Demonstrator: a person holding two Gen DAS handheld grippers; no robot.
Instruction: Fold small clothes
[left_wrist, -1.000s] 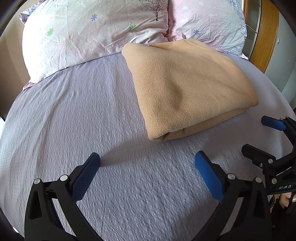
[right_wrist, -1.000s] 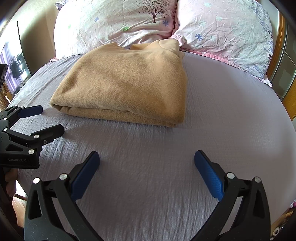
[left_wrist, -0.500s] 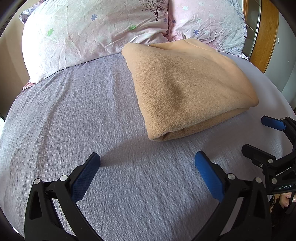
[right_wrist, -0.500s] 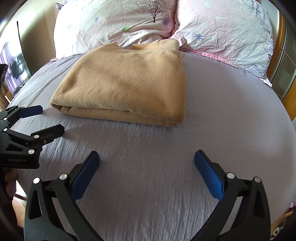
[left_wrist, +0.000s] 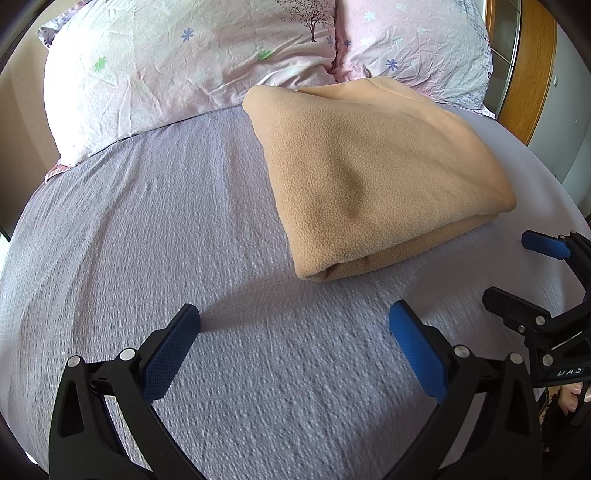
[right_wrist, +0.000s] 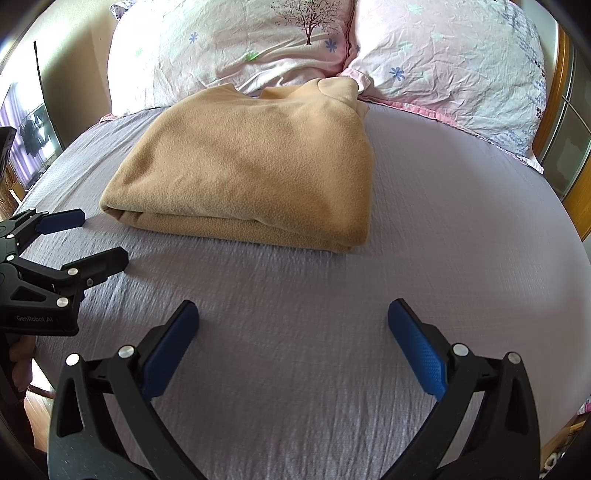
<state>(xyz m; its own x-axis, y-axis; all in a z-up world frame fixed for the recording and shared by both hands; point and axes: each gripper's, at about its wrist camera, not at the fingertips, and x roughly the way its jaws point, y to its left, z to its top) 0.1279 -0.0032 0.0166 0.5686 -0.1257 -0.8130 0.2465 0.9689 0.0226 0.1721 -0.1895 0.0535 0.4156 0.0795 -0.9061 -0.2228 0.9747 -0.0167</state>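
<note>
A tan fleece garment (left_wrist: 373, 173) lies folded into a thick rectangle on the lilac bed sheet (left_wrist: 147, 229), its far end against the pillows. It also shows in the right wrist view (right_wrist: 255, 166), with its collar toward the pillows. My left gripper (left_wrist: 293, 332) is open and empty, hovering over bare sheet in front of the garment's near left corner. My right gripper (right_wrist: 293, 328) is open and empty over the sheet in front of the garment's folded edge. Each gripper appears at the edge of the other's view, the right one (left_wrist: 524, 273) and the left one (right_wrist: 88, 240).
Two pink floral pillows (right_wrist: 236, 44) (right_wrist: 454, 62) lie along the head of the bed. A wooden headboard or frame (left_wrist: 535, 66) stands at the right. The bed edge drops off near the left gripper (right_wrist: 37, 369).
</note>
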